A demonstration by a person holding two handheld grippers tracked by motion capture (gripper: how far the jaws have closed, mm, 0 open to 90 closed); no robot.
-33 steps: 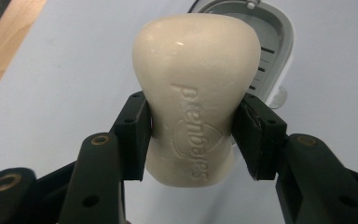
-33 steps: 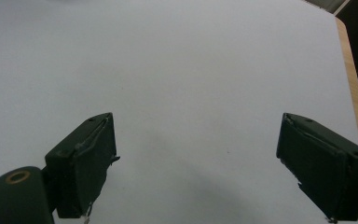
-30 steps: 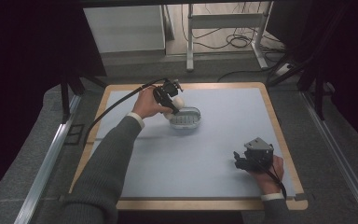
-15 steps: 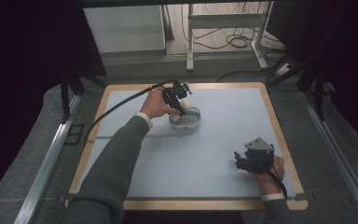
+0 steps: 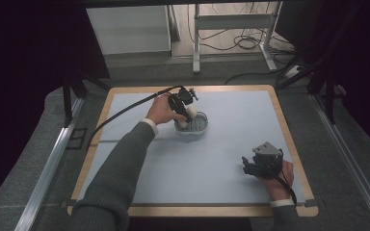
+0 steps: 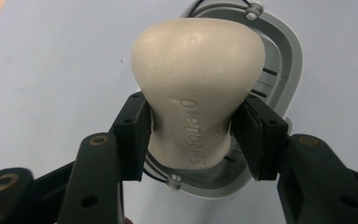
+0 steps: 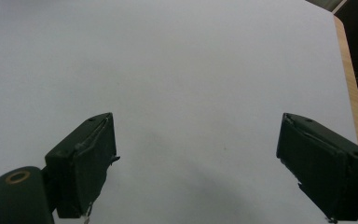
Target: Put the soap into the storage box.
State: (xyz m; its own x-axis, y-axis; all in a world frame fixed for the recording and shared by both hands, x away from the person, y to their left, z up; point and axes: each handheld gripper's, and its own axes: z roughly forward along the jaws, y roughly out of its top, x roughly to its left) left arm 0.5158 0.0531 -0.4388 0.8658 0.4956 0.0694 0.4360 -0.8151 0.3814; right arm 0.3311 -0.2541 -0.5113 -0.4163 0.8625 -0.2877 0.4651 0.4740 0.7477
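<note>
Two grippers: your left gripper (image 6: 193,135) clamps a cream soap bar (image 6: 198,88) above the grey dish (image 5: 196,127); your right gripper (image 7: 196,168) rests on the mat (image 5: 231,144), jaws apart.

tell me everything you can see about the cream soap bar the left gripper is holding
The soap bar is a cream, matte, smooth block with a waisted shape: a broad rounded end away from the camera and a narrower middle. A brand word and a curved emblem are pressed into its face. The left gripper clamps it at the waist, one black pad on each side. It is held over a grey oval soap dish with slots, which sits on the pale blue mat. Whether it touches the dish is unclear.
</note>
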